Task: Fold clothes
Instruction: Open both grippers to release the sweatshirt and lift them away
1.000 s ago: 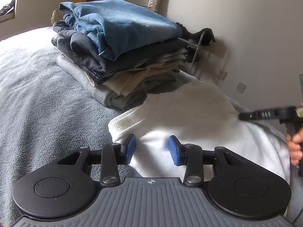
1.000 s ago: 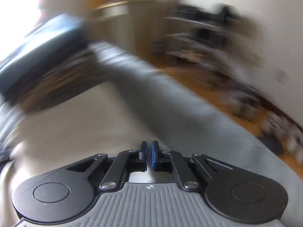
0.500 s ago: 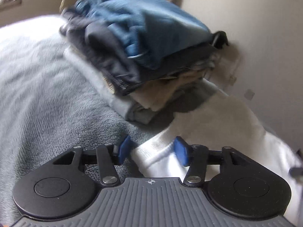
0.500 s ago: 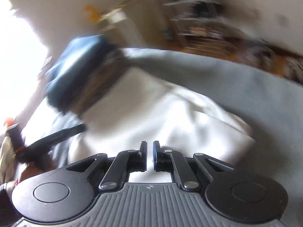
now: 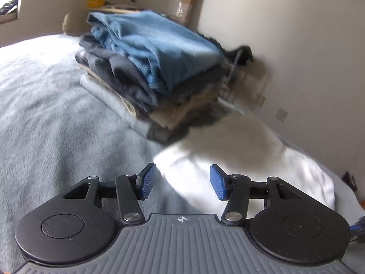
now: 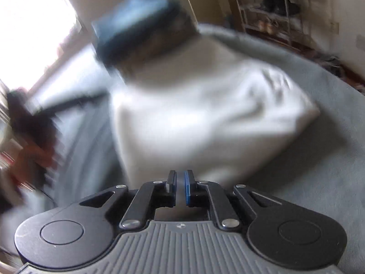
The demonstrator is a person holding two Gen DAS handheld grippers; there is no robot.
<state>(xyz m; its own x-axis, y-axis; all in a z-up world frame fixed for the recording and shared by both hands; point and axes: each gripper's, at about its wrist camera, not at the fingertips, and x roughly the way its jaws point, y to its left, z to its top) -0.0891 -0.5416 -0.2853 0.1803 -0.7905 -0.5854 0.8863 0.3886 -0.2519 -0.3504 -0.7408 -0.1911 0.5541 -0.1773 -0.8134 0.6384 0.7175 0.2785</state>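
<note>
The left tongs stand released, their blue pads spread apart with nothing pinched between them. They hang just above the near corner of a folded white garment, whose rounded edge shows in the gap between the pads; whether a pad brushes the cloth cannot be told. The white garment lies flat on a bed covered by a grey fleece blanket, close to the wall.

Just beyond the white garment, and touching its far edge, sits a stack of folded clothes. A blue garment lies on top, dark grey pieces below it, then beige and pale grey layers at the bottom. Behind the stack, against the wall, a black object shows, too blurred to name.

The right tongs are clenched almost fully, only a thin slit between the pads, and nothing is gripped in them. They hover over the near side of the same white garment, which looks puffed and wrinkled towards its right corner. This view is smeared by motion. The stack with its blue top rises behind the garment. At the far left a hand holds the other tool, heavily blurred. A wire shelf rack stands against the wall beyond the bed.
</note>
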